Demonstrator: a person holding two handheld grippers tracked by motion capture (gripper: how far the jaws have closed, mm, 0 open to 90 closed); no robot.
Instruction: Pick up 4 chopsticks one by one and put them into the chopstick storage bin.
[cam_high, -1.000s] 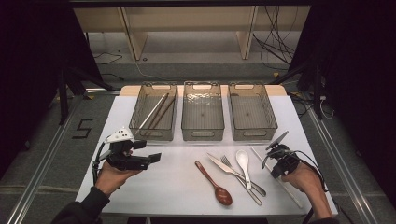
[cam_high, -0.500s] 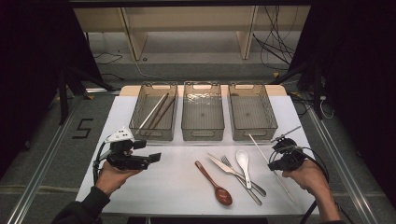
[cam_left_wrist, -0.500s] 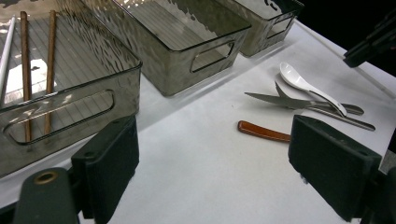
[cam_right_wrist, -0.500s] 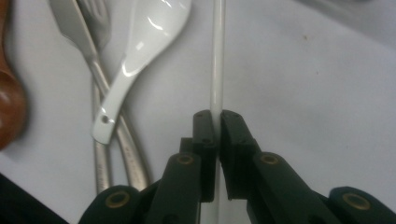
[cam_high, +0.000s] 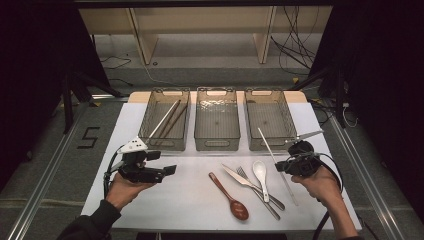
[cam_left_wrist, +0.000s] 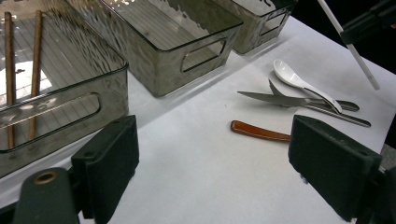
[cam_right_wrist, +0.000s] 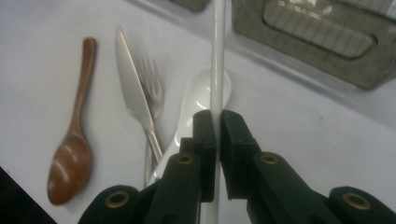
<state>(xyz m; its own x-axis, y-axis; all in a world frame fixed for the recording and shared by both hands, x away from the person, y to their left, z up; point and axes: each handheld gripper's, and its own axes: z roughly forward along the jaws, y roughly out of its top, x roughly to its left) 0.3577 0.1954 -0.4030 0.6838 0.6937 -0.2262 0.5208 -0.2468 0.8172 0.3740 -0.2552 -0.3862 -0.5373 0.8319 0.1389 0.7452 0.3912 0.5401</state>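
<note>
One white chopstick (cam_high: 274, 155) is being held between the closed jaws of the right tool (cam_high: 283, 167), gripped near its middle and lifted clear of the worktop (cam_high: 190, 200), its far end slanting over the near rim of the right-hand bin (cam_high: 270, 120). For the step to be done well, the stick should probably be kept level and carried high enough that its long tip is not caught on a bin wall. The left tool (cam_high: 170, 170) is being held low over the worktop with its jaws wide apart and nothing between them. Brown chopsticks (cam_high: 170, 120) are lying in the left bin (cam_high: 165, 120); the middle bin (cam_high: 216, 120) looks empty. A wooden spoon (cam_high: 229, 196), knife (cam_high: 245, 181), fork (cam_high: 257, 192) and white spoon (cam_high: 261, 175) are lying just beside the lifted stick, so a low swing could knock them.
</note>
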